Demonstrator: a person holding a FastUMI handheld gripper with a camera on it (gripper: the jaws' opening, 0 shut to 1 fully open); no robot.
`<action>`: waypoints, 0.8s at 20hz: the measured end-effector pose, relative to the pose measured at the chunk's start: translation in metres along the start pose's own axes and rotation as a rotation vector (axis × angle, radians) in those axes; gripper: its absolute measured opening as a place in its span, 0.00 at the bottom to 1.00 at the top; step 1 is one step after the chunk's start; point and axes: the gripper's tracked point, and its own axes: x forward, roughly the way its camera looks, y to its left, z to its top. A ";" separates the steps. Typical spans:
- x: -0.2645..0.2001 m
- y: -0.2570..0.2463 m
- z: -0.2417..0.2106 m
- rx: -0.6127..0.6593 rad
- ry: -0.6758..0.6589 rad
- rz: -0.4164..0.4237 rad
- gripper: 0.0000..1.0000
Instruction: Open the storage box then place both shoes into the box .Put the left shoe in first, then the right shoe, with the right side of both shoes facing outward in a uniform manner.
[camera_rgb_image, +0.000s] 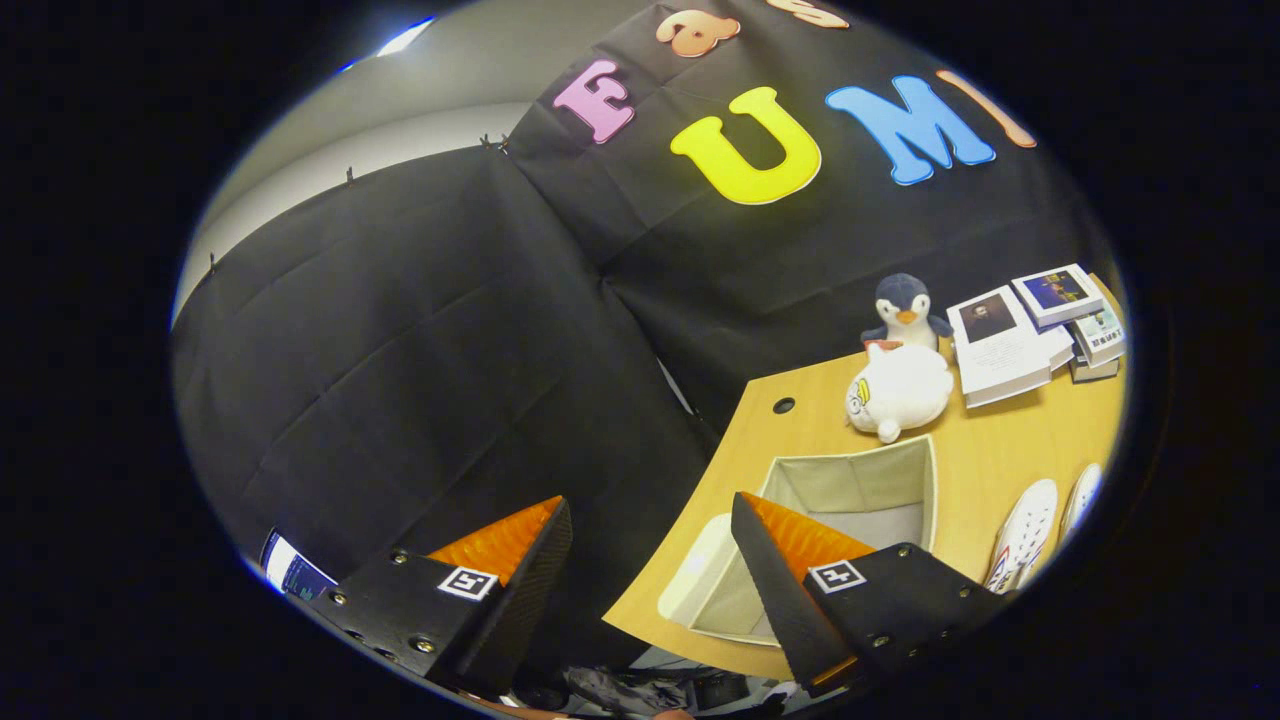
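Beige fabric storage box (850, 500) stands open on the wooden table (990, 460), its lid flap (705, 585) folded down toward the table's near edge. Gripper (650, 580) held above the table edge, fingers spread wide with nothing between them; one finger overlaps the box's near side. Two white shoes (1030, 535) lie side by side on the table beside the box. Beyond the box: a white plush toy (900, 390), a penguin plush (903, 310), and stacked books (1040, 330).
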 end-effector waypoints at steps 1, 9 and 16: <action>-0.004 -0.007 0.002 -0.006 -0.005 -0.014 0.97; -0.033 -0.053 0.007 -0.063 -0.008 -0.119 0.97; -0.049 -0.095 0.011 -0.085 -0.001 -0.196 0.97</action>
